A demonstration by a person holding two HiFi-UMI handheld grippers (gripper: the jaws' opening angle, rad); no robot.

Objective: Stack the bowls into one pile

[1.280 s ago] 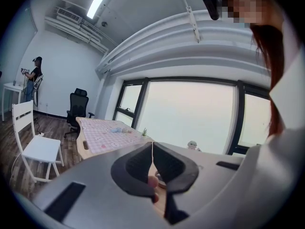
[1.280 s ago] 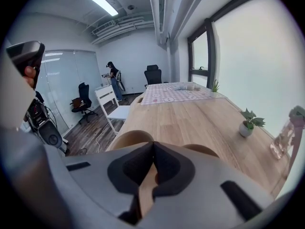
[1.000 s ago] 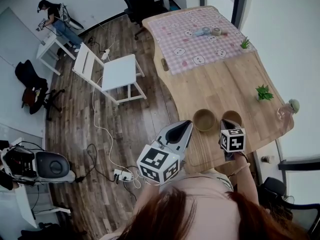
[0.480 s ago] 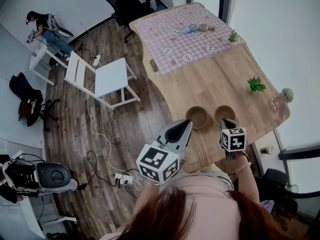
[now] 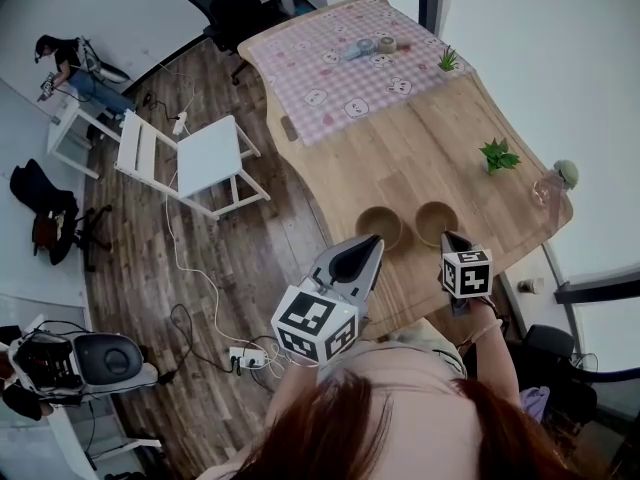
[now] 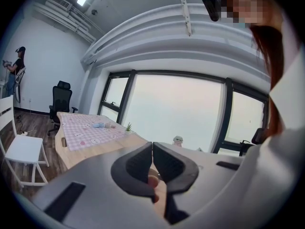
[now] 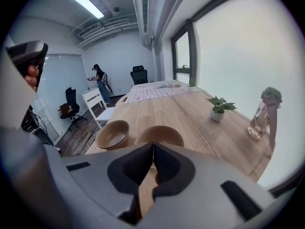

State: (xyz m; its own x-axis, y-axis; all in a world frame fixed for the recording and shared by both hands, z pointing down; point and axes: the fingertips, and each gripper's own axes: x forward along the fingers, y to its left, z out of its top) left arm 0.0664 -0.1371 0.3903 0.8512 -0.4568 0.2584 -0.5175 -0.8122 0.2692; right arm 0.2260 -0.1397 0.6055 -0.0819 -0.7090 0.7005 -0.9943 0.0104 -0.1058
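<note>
Long light wooden table (image 5: 430, 158) | two round brown bowls side by side near its front edge: left bowl (image 5: 380, 227), right bowl (image 5: 437, 222) | left gripper (image 5: 364, 248) jaws pressed together, empty, near left bowl | right gripper (image 5: 450, 238) likewise, near right bowl

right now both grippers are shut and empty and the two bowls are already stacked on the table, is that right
Not quite. The bowls are not stacked: the left bowl and the right bowl sit side by side on the table, as the right gripper view shows. The rest holds: the left gripper and the right gripper are shut and empty.
</note>
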